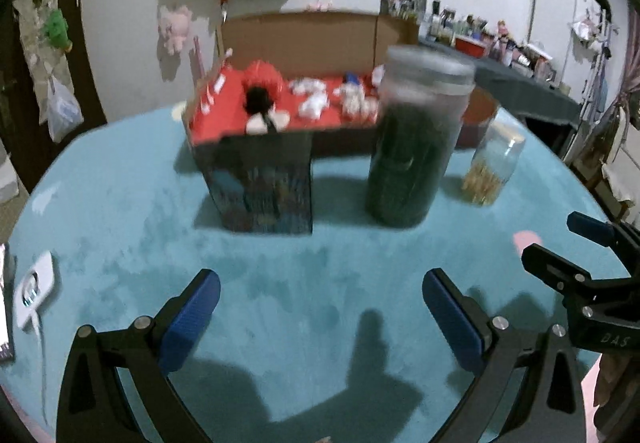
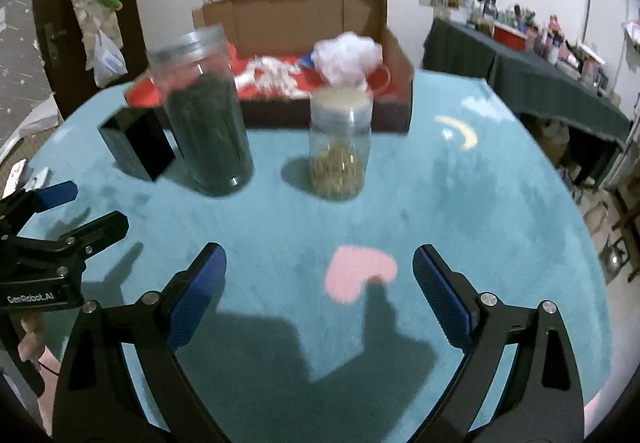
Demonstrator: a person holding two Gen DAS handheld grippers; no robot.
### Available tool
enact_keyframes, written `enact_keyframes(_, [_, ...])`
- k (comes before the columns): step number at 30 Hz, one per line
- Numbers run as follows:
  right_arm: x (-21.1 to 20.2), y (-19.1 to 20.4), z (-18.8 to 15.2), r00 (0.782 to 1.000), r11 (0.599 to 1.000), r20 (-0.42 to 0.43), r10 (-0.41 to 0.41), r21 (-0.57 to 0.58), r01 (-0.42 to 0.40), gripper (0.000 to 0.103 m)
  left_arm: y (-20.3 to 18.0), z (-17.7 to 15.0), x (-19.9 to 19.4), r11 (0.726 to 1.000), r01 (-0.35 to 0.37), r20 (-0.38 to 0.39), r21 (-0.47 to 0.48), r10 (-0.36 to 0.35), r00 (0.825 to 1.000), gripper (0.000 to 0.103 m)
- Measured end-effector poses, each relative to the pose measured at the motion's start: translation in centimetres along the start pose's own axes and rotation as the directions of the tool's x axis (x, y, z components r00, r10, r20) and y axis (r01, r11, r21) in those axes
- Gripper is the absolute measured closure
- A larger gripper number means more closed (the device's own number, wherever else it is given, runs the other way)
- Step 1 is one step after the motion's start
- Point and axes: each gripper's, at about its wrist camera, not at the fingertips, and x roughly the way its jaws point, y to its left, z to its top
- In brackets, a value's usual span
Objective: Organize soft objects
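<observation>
A teal cloth-covered table (image 1: 120, 227) is seen from both wrist views, with motion blur across the frames. The left gripper (image 1: 320, 319) is held low over the near edge of the cloth, its blue-padded fingers spread wide with nothing between them. The right gripper (image 2: 320, 295) is likewise held open and empty, above a pink heart patch (image 2: 356, 275) on the cloth. At the far side a cardboard box (image 2: 396, 55) with a red lining is set, and the soft objects are found inside it: a red plush toy (image 1: 262, 83) with a black and white part at the left end, small white soft pieces (image 1: 314, 99) along the middle, and a white fluffy bundle (image 2: 348, 57) toward the right end. In front of the box stand, from left to right, a dark rectangular box (image 1: 262, 187), a tall jar (image 1: 416, 147) filled with dark green contents under a pale lid, and a shorter clear jar (image 2: 340, 143) partly filled with yellowish bits. A white plug adapter (image 1: 34, 287) is noted at the left margin of the cloth.
</observation>
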Motion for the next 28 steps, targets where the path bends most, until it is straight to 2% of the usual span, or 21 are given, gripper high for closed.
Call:
enact_keyframes(8, [2.2,-0.5,-1.6,0.996,0.999,-0.087,-0.005,0.041,0.009,0.007,-0.6,-1.9,2.4,1.000,-0.024,-0.102,0.001,0.024,0.995,0.000])
enact_keyframes(13, [2.2,-0.2,-2.2,0.997,0.999,-0.068,-0.043,0.025,0.045,0.007,-0.8,-2.3,2.3,0.999,-0.041,-0.092,-0.011,0.040,0.995,0.000])
enact_keyframes(28, [2.3,-0.5,-2.1,0.997,0.998,-0.058,-0.043,0.047,0.045,0.007,-0.6,-2.5,2.2,0.999,-0.041,-0.081,-0.024,0.039,0.996,0.000])
